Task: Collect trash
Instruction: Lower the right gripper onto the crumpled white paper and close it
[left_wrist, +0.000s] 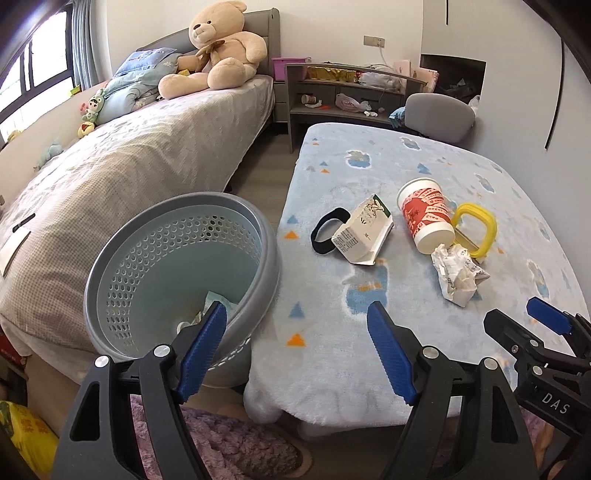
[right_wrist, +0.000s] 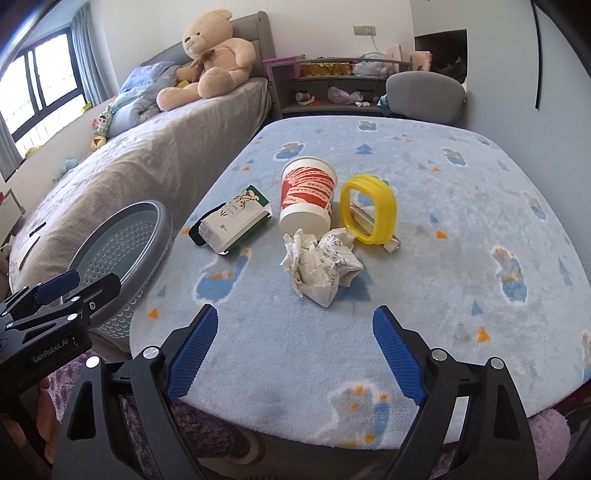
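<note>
Both grippers are wide open with nothing between the blue pads. Right gripper (right_wrist: 291, 354) hangs over the near edge of the table (right_wrist: 461, 258), which is covered in a fluffy light-blue blanket with little bears and triangles, and the crumpled paper ball (right_wrist: 319, 264) sits dead ahead of it, a bit beyond the fingertips and pretty much centred between the two jaws, not touching either. Just behind the paper and touching it is a red-and-white paper cup (right_wrist: 306, 199) tipped on its side with its base toward the camera, to the left of that a flattened small carton (right_wrist: 234, 223) lying on a black band (right_wrist: 195, 236), and to the right a yellow-framed mirror thing (right_wrist: 369, 210) standing on edge (can't really tell what it is for sure). Left gripper (left_wrist: 297, 349) is further left, straddling the gap between the table edge and the grey-rimmed trash basket (left_wrist: 177, 266); its left pad is in front of the basket's opening, its right pad over the blanket. From that view the basket stands on the floor right up against the table's left side, tilted-looking through the fisheye, with a bit of pale wrapper (left_wrist: 218, 301) already at the bottom. All the table trash is up and to the right of the left gripper, well apart from it. A bed with a big teddy bear (left_wrist: 221, 48) sits behind the basket.
</note>
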